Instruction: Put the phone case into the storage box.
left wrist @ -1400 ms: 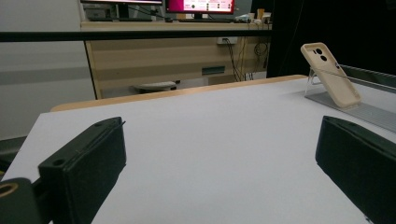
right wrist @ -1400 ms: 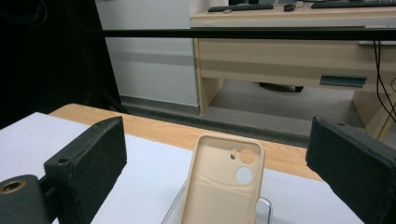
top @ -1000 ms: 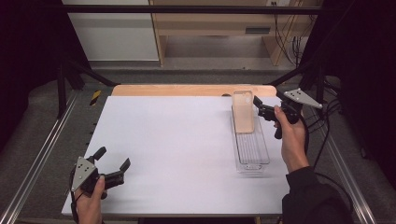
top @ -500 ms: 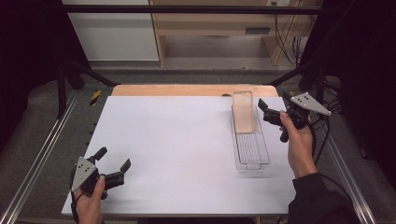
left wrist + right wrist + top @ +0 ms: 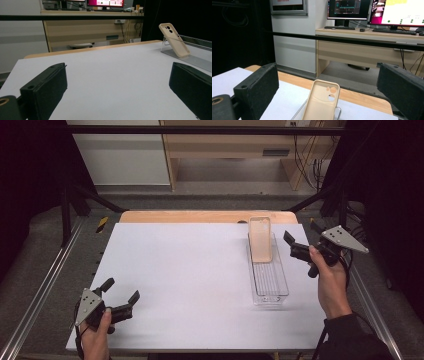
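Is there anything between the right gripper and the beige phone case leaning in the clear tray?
Nothing visible. The right gripper, jaws open, sits just right of the phone case, with only the clear tray wall beside it.

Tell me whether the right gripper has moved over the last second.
Yes. The right gripper has drawn back to the right, away from the phone case in the clear tray.

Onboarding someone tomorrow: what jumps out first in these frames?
A beige phone case stands propped at a tilt in the far end of a clear tray on the right side of the white table. The right hand-held gripper hovers just right of the case, jaws open and empty. The left hand-held gripper sits at the near left corner, also open, far from the tray.
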`<control>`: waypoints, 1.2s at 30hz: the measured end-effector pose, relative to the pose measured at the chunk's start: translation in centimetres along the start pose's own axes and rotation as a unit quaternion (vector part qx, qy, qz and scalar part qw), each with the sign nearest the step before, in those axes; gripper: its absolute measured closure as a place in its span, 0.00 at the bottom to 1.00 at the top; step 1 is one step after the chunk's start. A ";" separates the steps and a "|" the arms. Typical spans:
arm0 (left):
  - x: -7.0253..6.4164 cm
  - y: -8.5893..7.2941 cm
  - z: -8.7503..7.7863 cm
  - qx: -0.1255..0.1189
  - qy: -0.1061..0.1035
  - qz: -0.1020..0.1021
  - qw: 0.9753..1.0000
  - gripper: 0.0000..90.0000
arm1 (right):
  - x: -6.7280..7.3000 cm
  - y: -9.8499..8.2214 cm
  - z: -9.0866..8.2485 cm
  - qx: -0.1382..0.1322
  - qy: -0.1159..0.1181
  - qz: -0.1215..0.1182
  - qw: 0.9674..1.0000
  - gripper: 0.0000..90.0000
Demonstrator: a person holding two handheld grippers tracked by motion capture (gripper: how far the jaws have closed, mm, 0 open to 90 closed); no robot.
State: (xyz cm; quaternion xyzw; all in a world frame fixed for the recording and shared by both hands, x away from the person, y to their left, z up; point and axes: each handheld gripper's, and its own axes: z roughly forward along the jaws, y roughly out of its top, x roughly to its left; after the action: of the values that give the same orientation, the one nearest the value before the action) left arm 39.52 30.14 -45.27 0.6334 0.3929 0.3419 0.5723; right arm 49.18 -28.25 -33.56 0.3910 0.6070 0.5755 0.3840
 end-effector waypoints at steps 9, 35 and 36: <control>0.0 0.0 -0.1 -0.002 -0.003 -0.002 1.000 0.01 | 0.1 -1.2 -1.5 0.003 0.009 -0.009 1.000 0.04; 0.3 -0.1 -1.5 -0.012 0.006 0.001 1.000 0.02 | 0.2 -5.4 -5.6 0.020 0.025 -0.018 0.999 0.03; 0.4 -0.2 -1.5 -0.013 0.006 -0.002 1.000 0.02 | 0.2 -5.6 -5.8 0.020 0.024 -0.017 0.999 0.03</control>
State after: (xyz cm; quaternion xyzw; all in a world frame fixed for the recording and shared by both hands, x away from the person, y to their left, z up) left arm 38.35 31.20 -45.27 0.6234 0.3930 0.3497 0.5785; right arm 43.60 -30.61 -38.87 0.3748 0.6340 0.5655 0.3712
